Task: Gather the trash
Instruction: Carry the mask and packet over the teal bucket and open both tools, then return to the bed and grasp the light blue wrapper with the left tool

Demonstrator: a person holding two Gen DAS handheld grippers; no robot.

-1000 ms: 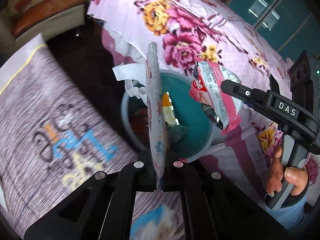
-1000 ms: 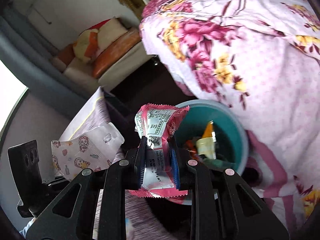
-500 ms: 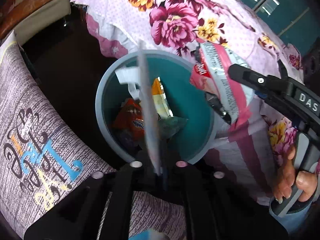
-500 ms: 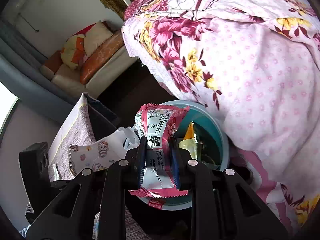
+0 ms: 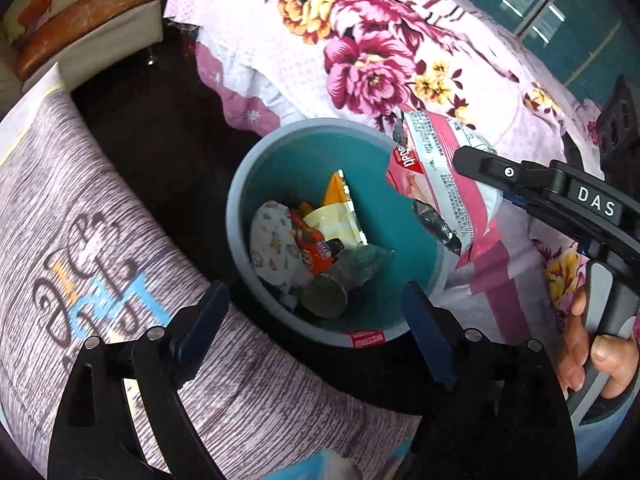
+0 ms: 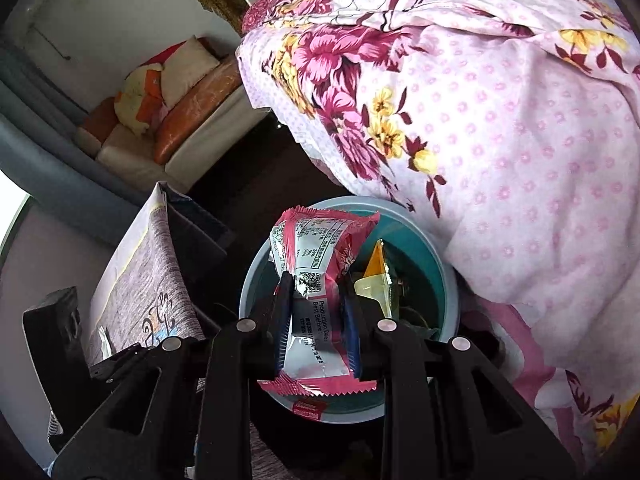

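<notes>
Floral bedding in pink and purple (image 5: 400,52) is filling the background, draped over a bed whose edge is hanging just beside a round teal bin (image 5: 240,216) standing on the dark floor (image 5: 160,128). Inside the bin, trash is lying in a heap: a white printed wrapper (image 5: 274,248) against the wall nearest the grey patterned cushion (image 5: 80,220), an orange wrapper (image 5: 316,248) touching it, a yellow sachet (image 5: 336,216) leaning above both, a crumpled greenish piece and a round metallic lid (image 5: 325,295) at the bottom.

Above the bin's rim on the bed side, the right gripper (image 6: 318,300) is holding a pink and white snack packet (image 6: 316,256), its fingers (image 6: 282,320) pressing narrowly on the packet's middle so that the upper end is standing over the bin's mouth. In the left wrist view the same packet (image 5: 440,184) is hanging over the rim, with a hand (image 5: 592,340) wrapped around the right gripper's handle.

The left gripper (image 5: 316,304) is hovering over the bin's near side, its fingers (image 5: 204,320) spreading wide apart and opening further, with nothing between them.

Beyond the bin, a sofa with orange and cream cushions (image 6: 176,92) is sitting against the wall.
</notes>
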